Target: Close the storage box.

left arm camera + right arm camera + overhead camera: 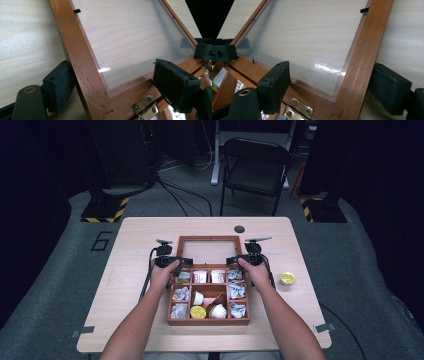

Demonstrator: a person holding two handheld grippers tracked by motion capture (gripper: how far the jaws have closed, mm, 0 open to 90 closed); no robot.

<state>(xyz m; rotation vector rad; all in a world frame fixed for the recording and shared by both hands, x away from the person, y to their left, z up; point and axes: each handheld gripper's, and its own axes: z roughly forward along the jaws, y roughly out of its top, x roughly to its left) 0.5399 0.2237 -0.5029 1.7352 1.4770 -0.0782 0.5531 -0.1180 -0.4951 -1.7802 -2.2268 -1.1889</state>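
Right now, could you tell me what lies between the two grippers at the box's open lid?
Between the left gripper and the right gripper lies the lid: its clear pane within the wooden frame, seen in the high view.

Each hand-held tool, the left gripper (117, 87) and the right gripper (335, 87), has two chunky black jaws with blocky padded tips, a brass-coloured rivet at the base of one jaw, and a black cable trailing behind; the forearms are bare.
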